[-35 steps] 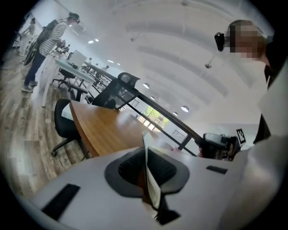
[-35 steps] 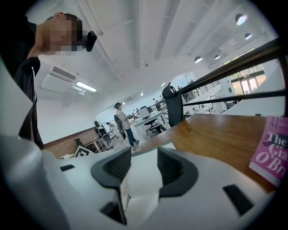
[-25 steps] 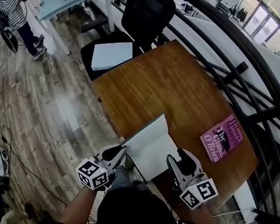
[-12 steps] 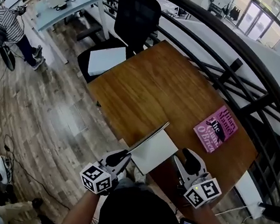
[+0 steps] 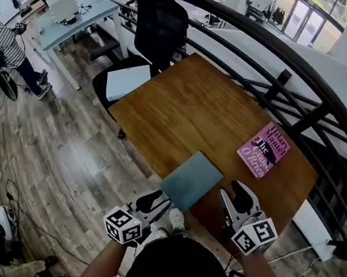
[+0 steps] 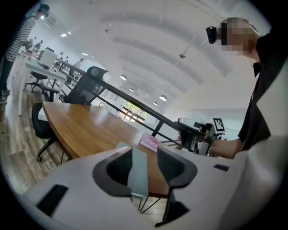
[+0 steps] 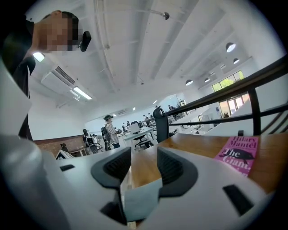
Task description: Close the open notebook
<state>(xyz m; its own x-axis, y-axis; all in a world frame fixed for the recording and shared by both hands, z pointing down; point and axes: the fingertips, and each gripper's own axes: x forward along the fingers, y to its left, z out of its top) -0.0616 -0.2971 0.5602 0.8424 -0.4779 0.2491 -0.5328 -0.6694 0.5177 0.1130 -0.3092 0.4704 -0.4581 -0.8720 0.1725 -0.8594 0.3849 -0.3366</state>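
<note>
The notebook lies closed, grey-blue cover up, at the near edge of the round wooden table. My left gripper sits just off the notebook's near left corner. Its jaws are opening and the pads press on nothing. In the left gripper view the notebook shows as a grey strip in the gap of the left gripper. My right gripper hangs open to the right of the notebook. Nothing is held in the right gripper; the notebook's corner lies below its jaws.
A pink paperback lies on the table at the right. A black office chair with a white sheet on its seat stands beyond the far left edge. A black railing curves round the far side. A person stands far left.
The raised white page and cover have swung down, so the notebook is now closed. The left jaws have opened off it. Both grippers have drawn back toward me.
</note>
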